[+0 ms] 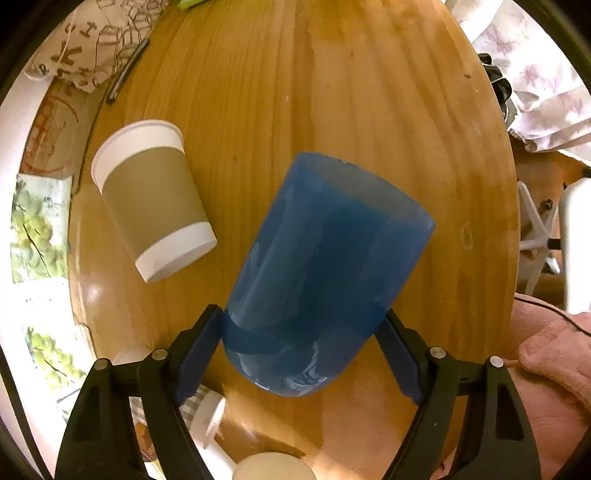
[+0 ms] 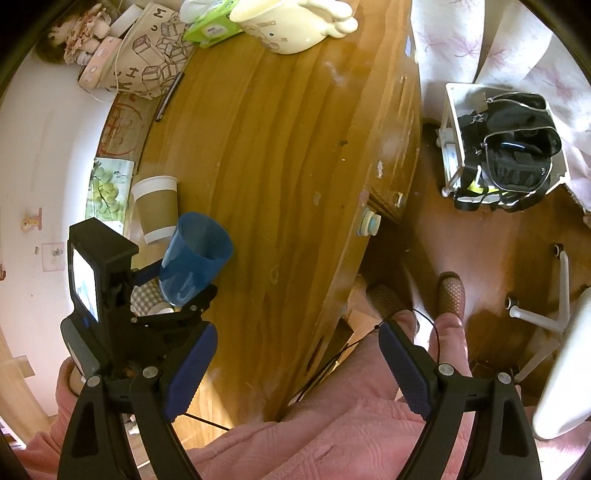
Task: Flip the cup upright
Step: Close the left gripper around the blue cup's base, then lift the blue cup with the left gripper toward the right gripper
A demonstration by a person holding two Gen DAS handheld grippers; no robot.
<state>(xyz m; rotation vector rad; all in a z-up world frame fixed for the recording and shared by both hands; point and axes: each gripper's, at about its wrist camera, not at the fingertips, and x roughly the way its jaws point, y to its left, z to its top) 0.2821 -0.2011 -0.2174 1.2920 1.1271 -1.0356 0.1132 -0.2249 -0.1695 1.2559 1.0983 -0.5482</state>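
Left wrist view first: your wooden bench (image 1: 332, 92) fills most of the frame, and above it your left claw (image 1: 303, 347) has its two blue-padded fingers (image 1: 201, 354) pressed against opposite sides of the blue cup (image 1: 325, 266), close to its closed base. The cup is gripped firmly and lifted off the bench, tilted, its open rim pointing away from you and toward the upper right. Just left of it a paper cup (image 1: 155, 195) with a brown sleeve stands on the bench, wide mouth up, apart from the blue cup.

From the right wrist view you see the same hold from the side — the left claw (image 2: 184, 295) carries the blue cup (image 2: 195, 254) over the left edge of the bench (image 2: 288, 166), with the paper cup (image 2: 157, 208) just behind it. Your right claw (image 2: 295, 369) is spread wide, holding nothing and touching nothing, its fingers (image 2: 190, 373) hanging near the front edge of the bench and above your pink-clad lap. Farther off, a cream ceramic piece (image 2: 288, 26) and a green tissue pack (image 2: 212, 27) sit at the far end of the bench — well apart from both cups.
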